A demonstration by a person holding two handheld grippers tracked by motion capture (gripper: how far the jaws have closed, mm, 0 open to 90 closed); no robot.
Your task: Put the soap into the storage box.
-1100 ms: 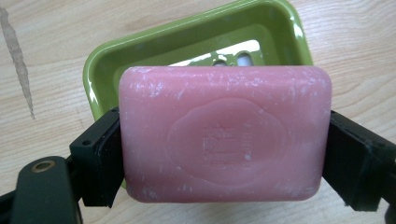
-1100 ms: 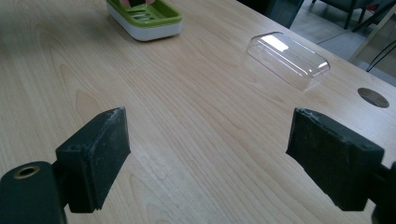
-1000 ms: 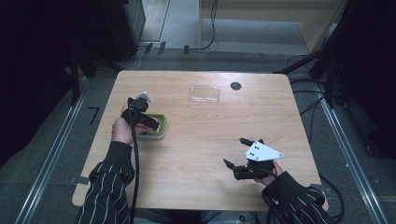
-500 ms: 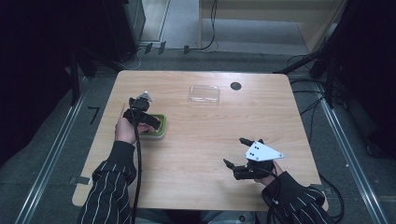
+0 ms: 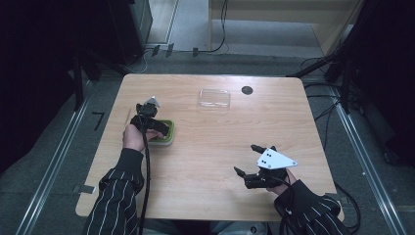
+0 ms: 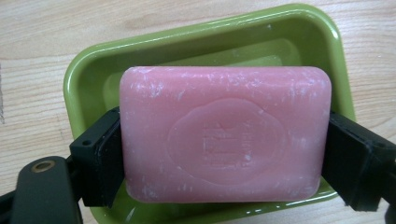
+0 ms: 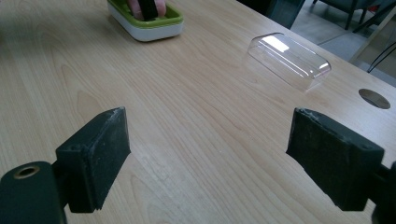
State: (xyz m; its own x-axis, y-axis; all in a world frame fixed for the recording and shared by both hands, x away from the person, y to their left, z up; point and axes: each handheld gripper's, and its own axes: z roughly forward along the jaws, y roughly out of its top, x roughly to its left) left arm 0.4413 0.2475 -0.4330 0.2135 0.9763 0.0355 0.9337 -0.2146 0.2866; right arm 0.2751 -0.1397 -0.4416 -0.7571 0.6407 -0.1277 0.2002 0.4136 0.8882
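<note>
A pink bar of soap (image 6: 225, 134) is clamped between the two black jaws of my left gripper (image 6: 224, 154), right over the green soap dish (image 6: 88, 70). In the high view the left gripper (image 5: 157, 126) stands over the green dish (image 5: 166, 139) at the table's left. My right gripper (image 5: 248, 160) rests low at the front right, open, with nothing between its pads (image 7: 95, 156). From the right gripper view the dish (image 7: 149, 25) lies far off at the upper left. A clear plastic lid (image 5: 214, 98) lies at the back middle of the table, also seen as the lid (image 7: 289, 58).
A small dark round hole (image 5: 247, 90) sits in the wooden table (image 5: 215, 196) beside the lid. A black cable (image 5: 146, 186) trails from the left gripper along the striped sleeve. The floor around has rails and cables.
The left gripper has shifted slightly toward the front over the green dish. The right gripper has stayed in place.
</note>
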